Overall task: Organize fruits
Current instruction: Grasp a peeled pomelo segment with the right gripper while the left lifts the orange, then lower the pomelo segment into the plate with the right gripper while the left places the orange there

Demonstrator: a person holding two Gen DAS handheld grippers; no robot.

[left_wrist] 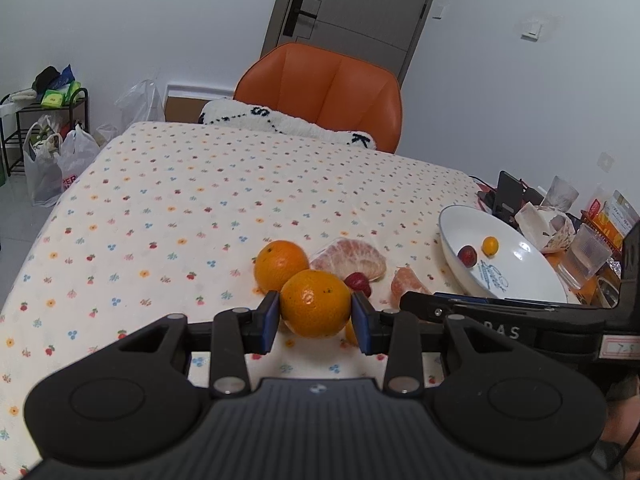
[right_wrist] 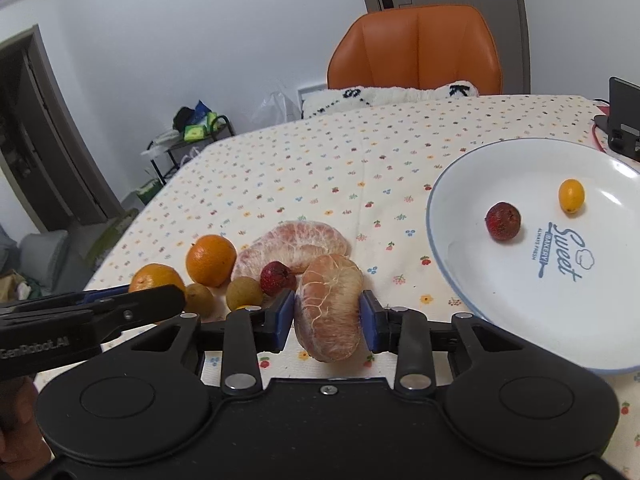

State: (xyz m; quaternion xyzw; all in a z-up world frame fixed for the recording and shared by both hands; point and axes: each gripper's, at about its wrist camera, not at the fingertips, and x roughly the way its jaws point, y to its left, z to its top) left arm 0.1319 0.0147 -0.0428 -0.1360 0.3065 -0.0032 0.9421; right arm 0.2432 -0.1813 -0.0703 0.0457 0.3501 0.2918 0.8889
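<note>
Fruit is gripped in both tools above a table (left_wrist: 168, 184) covered with a flower-print cloth. The left gripper (left_wrist: 316, 318) is pinched on an orange (left_wrist: 315, 303), its blue pads pressed against the two sides of the fruit. The right gripper (right_wrist: 328, 316) is closed on a peeled pomelo segment (right_wrist: 330, 306), which is held upright between the pads.

The soft segment could be crushed or torn if it is squeezed harder, and juice could be pressed out; its tapered shape could also let it slip downward. The round, smooth orange could be rolled out of its narrow two-point hold during a tilt. A collision between the two tools is possible, since they are held close together.

The remaining fruit lies in a cluster near the grippers: a second orange (right_wrist: 211, 260), a larger pomelo piece (right_wrist: 292, 242), a red berry-like fruit (right_wrist: 276, 276) and two small brownish round fruits (right_wrist: 244, 292). To the right, a white plate (right_wrist: 460, 184) printed with blue lettering already holds a kumquat (right_wrist: 571, 195) and a dark red fruit (right_wrist: 503, 220), well apart from each other.
</note>
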